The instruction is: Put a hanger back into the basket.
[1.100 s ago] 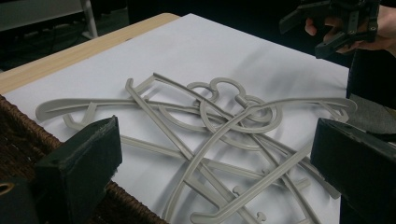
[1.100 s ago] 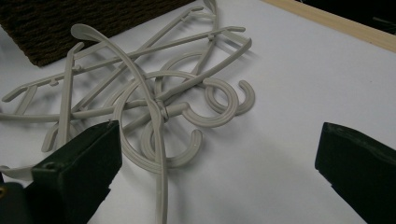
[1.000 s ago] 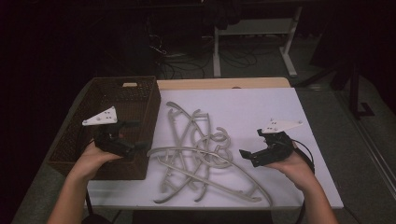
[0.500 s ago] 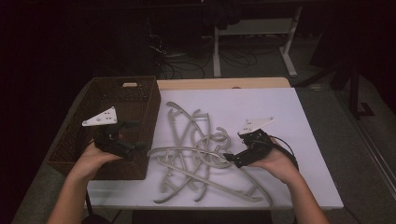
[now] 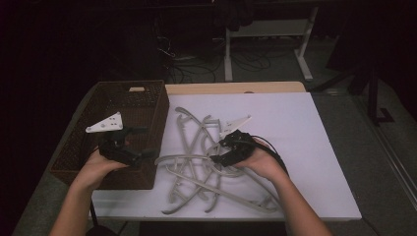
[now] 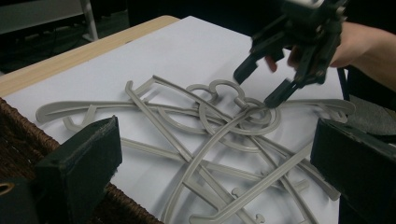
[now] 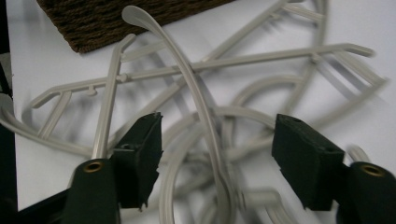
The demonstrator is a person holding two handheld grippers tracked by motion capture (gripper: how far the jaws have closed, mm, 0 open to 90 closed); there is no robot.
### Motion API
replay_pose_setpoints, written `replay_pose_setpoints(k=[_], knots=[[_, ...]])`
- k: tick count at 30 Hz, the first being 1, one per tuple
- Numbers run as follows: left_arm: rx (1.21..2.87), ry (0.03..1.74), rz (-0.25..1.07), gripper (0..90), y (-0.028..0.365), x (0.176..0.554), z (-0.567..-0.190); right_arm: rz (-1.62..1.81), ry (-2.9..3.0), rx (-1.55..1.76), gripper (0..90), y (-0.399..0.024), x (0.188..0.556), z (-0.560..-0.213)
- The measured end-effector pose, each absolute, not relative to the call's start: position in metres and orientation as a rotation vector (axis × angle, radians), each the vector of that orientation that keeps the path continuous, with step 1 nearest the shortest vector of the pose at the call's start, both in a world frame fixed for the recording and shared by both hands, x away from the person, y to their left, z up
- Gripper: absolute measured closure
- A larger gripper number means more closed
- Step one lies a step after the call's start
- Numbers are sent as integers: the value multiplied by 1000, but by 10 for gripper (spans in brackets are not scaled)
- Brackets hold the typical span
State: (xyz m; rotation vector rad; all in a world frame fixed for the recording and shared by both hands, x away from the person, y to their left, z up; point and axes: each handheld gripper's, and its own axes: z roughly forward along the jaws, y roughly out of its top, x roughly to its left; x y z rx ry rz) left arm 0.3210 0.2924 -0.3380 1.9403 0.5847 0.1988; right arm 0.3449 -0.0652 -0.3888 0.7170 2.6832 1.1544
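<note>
**A:** High view first — where are your two tools?

**B:** My left hand-held gripper (image 5: 140,142) hangs over the near right corner of the wicker basket (image 5: 105,101), which sits along the left edge of the tabletop (image 5: 305,128). Its jaws stand wide with nothing between them. My right hand-held gripper (image 5: 222,151) is down in the pile of grey hangers (image 5: 196,162) near the middle of the tabletop, just beside the basket.

**A:** Is the right one gripping anything?

**B:** No grip. Its jaws have just been closing, and in the right gripper view one curved hanger arm (image 7: 201,100) runs up between them, but there is a gap to each pad (image 7: 306,154). In the left gripper view one jaw tip sits at the hooks where the hangers cross (image 6: 254,114); I cannot tell whether it touches.

**A:** And the hangers?

**B:** Tangled, flat on the white sheet, none in the basket.
</note>
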Motion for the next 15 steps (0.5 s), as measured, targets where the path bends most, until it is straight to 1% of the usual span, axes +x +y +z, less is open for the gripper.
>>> replay_pose_setpoints(k=[3, 5, 6, 7, 12, 15], knots=[[1939, 582, 200, 19, 293, 321, -338, 1139, 2716, 686, 422, -50, 352, -394], [1939, 582, 200, 19, 293, 321, -338, 1133, 2730, 680, 422, -46, 354, -396], [1939, 581, 198, 19, 292, 321, -338, 1106, 2752, 668, 485, -38, 358, -400], [1941, 579, 198, 19, 292, 321, -338, 1093, 2767, 657, 505, -34, 360, -403], [1943, 577, 194, 19, 290, 321, -338, 1044, 2804, 630, 589, -20, 368, -414], [1944, 573, 192, 19, 290, 321, -338, 1019, 2823, 609, 616, -15, 372, -419]])
